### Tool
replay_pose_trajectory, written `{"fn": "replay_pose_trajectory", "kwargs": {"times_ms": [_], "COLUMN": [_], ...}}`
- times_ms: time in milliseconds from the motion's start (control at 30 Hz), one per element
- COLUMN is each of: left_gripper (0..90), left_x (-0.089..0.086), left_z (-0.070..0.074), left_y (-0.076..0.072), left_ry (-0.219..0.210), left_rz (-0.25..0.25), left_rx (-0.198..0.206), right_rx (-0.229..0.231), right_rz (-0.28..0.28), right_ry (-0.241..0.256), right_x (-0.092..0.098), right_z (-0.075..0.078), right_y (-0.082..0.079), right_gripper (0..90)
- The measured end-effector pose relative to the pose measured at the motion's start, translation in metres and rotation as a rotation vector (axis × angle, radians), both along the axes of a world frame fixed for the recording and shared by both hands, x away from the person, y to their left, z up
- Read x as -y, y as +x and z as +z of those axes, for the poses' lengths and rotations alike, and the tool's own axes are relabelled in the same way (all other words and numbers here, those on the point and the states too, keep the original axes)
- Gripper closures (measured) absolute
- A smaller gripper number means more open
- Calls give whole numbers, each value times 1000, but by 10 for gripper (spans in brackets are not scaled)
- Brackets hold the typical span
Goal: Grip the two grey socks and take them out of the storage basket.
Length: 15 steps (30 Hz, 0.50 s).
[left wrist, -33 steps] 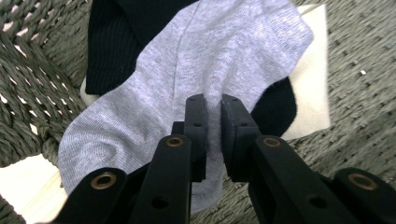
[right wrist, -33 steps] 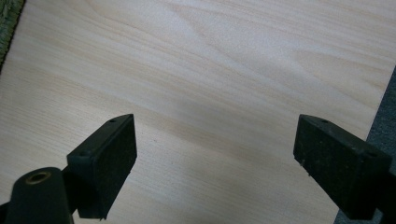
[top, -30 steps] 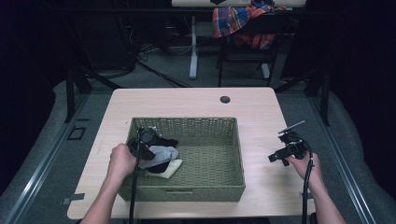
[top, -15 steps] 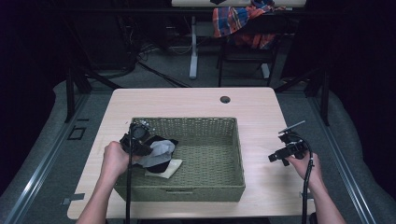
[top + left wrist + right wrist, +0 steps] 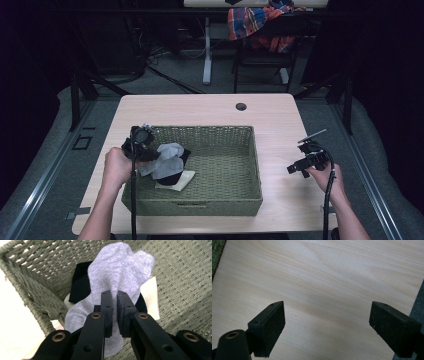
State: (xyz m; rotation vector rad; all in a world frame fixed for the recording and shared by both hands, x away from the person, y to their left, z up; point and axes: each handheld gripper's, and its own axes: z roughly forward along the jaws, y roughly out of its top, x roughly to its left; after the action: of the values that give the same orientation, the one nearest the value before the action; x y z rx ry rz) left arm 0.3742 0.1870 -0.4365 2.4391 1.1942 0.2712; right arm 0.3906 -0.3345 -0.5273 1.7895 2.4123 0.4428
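Observation:
A grey sock (image 5: 167,156) (image 5: 120,272) hangs over the left part of a green woven basket (image 5: 250,150), lifted off a black sock (image 5: 172,176) (image 5: 78,282) and a white sock (image 5: 181,181) (image 5: 151,293) on the basket floor. My left gripper (image 5: 150,150) (image 5: 113,296) is shut on the grey sock, just inside the basket's left wall (image 5: 32,290). My right gripper (image 5: 300,167) (image 5: 327,322) hovers open over the bare table (image 5: 324,277), to the right of the basket, holding nothing.
The light wood table (image 5: 200,110) has a dark cable hole (image 5: 241,106) near its far edge. Behind the table stands a chair with a plaid cloth (image 5: 255,22) draped on it. A corner of the basket (image 5: 216,255) shows in the right gripper view.
My left gripper has moved left and up toward the basket's left wall, pulling the grey sock up off the other socks. The right gripper has stayed still.

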Motion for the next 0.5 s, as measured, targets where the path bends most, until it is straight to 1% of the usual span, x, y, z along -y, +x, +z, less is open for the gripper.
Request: {"fn": "replay_pose_trajectory", "kwargs": {"times_ms": [133, 167, 200, 300, 367, 433, 467, 500], "left_gripper": [849, 849, 849, 850, 850, 850, 850, 850], "left_x": [-4, -4, -6, -8, -11, -12, -13, -13], "left_z": [8, 8, 9, 12, 16, 17, 21, 21], "left_y": [-1, -1, -2, -3, -4, -4, -6, -6], "left_ry": [-9, -9, -12, -12, -18, -18, -25, -25], "left_rz": [14, 14, 17, 25, 33, 31, 37, 37], "left_rx": [22, 22, 30, 37, 47, 49, 64, 64], "right_rx": [2, 2, 15, 16, 8, 12, 13, 13], "right_rz": [-2, -2, -5, -6, -2, -5, -6, -6], "right_ry": [-1, -1, 4, 4, 4, 5, 6, 6], "right_x": [0, 0, 0, 1, 1, 0, 0, 0], "right_z": [1, 1, 2, 2, 2, 2, 2, 2], "right_y": [0, 0, -1, -1, 0, -1, 0, 0], "right_gripper": [130, 130, 131, 131, 131, 131, 131, 131]}}
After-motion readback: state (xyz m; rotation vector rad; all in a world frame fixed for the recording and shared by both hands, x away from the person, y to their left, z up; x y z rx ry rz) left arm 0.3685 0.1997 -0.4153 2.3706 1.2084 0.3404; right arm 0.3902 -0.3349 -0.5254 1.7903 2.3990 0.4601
